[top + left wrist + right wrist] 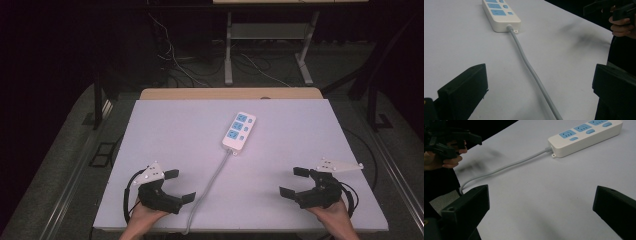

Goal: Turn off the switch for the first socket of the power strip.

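Observation:
A white power strip [239,130] with blue sockets lies near the middle of the white table top [165,130]. Its grey cable [210,186] runs toward the near edge and drops off it. My left gripper [179,186] hovers at the near left, jaws wide apart and empty, pointing toward the cable. At the near right my right gripper [295,182] is open too, with nothing between its jaws. In the left gripper view the strip [500,14] lies ahead with the cable [531,72] running between the jaws. The right gripper view has the strip [585,135] at upper right.
The white top rests on a wooden table whose far edge [230,93] shows beyond it. A desk frame [229,47] and loose cables [175,62] stand on the grey floor behind. Dark floor rails run along both sides.

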Tool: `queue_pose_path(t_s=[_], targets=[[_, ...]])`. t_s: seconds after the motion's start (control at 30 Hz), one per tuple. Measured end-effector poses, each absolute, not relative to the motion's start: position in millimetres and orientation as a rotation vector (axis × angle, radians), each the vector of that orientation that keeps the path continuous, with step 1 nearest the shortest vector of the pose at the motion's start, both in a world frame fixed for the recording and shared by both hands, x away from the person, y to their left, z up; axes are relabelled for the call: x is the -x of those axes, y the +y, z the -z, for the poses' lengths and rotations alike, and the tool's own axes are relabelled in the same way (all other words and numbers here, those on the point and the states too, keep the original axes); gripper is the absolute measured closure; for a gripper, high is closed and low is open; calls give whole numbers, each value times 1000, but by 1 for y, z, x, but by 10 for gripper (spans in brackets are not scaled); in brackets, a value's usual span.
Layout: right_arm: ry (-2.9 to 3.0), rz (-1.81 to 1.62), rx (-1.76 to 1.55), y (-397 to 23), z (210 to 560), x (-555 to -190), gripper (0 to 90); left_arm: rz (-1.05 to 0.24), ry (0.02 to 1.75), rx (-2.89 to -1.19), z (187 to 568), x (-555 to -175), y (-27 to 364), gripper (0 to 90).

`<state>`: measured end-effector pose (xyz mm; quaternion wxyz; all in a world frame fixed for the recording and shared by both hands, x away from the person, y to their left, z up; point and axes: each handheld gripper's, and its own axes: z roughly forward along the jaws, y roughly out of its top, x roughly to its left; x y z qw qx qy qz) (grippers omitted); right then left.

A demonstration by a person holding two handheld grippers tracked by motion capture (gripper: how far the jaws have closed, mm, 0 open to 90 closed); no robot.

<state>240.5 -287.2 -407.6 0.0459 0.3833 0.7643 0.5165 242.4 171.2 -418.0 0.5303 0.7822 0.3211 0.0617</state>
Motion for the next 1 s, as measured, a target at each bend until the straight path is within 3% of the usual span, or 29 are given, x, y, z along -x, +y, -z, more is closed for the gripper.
queue_pose_path(t_s=[1.0], targets=[[2397,-1510,-1164,-286,400,-244,5,-150,782,-1854,420,-245,173,0]])
